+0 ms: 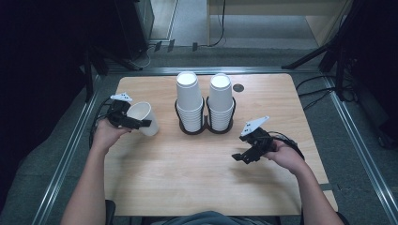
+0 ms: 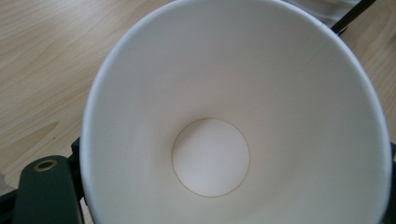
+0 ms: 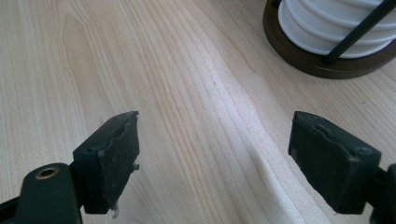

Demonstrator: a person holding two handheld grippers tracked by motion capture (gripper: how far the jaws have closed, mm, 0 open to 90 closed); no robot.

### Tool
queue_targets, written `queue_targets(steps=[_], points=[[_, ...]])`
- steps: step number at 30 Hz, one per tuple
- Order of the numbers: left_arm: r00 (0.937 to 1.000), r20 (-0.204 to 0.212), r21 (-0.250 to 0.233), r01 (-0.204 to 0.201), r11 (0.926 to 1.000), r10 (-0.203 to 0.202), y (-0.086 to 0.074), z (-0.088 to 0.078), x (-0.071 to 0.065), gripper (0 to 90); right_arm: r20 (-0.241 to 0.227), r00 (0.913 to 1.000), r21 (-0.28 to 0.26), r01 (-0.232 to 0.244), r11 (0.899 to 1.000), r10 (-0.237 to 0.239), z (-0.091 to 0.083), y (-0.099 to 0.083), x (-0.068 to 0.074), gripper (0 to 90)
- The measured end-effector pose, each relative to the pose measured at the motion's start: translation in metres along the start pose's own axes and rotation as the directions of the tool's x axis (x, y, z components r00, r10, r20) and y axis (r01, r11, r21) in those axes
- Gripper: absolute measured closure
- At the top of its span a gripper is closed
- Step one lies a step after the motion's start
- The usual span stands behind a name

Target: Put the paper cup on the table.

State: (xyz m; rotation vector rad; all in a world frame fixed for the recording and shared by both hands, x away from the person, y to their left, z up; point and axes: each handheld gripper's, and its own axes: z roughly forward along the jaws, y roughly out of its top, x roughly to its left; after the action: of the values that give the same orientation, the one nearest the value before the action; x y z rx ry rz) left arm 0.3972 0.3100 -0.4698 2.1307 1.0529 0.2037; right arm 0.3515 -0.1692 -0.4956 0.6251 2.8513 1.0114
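My left gripper is shut on a white paper cup over the left part of the wooden table. The cup is tilted on its side, with its base pointing toward the table's middle. In the left gripper view I look straight into the cup's empty inside, with one black finger against its outer wall at the lower left. My right gripper hovers open over the right part of the table. Nothing but bare wood lies between the right gripper's pads.
Two tall stacks of white cups stand upside down in black wire holders at the table's far middle. One holder's dark round base is near the right gripper. A small black hole sits behind them. Dark stands and cables surround the table.
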Motion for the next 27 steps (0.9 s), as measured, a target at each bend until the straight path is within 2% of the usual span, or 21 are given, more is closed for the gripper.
queue_targets(steps=[3,7,14,16,20,27], points=[[0.9991,-0.041,0.006,0.015,0.9999,-0.015,-0.0022,0.0011,0.0025,13.4,0.001,1.0000,-0.001,0.000,1.000,0.000,0.0001,-0.0002,-0.0002,16.5],[0.9973,-0.066,0.010,0.033,0.9994,-0.032,-0.0046,0.0013,0.0046,13.2,0.002,1.0000,-0.002,-0.002,1.000,0.002,-0.0001,-0.0003,-0.0004,16.5],[0.9955,-0.065,0.019,0.069,0.9974,-0.068,-0.0084,0.0047,0.0098,12.7,-0.002,1.0000,0.005,-0.002,1.000,0.002,0.0006,-0.0002,0.0001,16.5],[0.9951,-0.066,0.005,0.074,0.9973,-0.073,-0.0090,0.0054,0.0101,12.3,-0.001,1.0000,0.005,-0.003,1.000,0.003,0.0006,-0.0003,0.0000,16.5],[0.9943,-0.087,-0.002,0.061,0.9982,-0.061,-0.0084,0.0059,0.0093,11.8,-0.001,1.0000,0.007,-0.004,1.000,0.004,0.0007,-0.0005,-0.0003,16.5],[0.9957,-0.069,-0.005,0.062,0.9981,-0.062,-0.0087,0.0085,0.0085,10.3,0.008,1.0000,0.027,0.004,1.000,-0.004,0.0021,-0.0015,0.0003,16.5]])
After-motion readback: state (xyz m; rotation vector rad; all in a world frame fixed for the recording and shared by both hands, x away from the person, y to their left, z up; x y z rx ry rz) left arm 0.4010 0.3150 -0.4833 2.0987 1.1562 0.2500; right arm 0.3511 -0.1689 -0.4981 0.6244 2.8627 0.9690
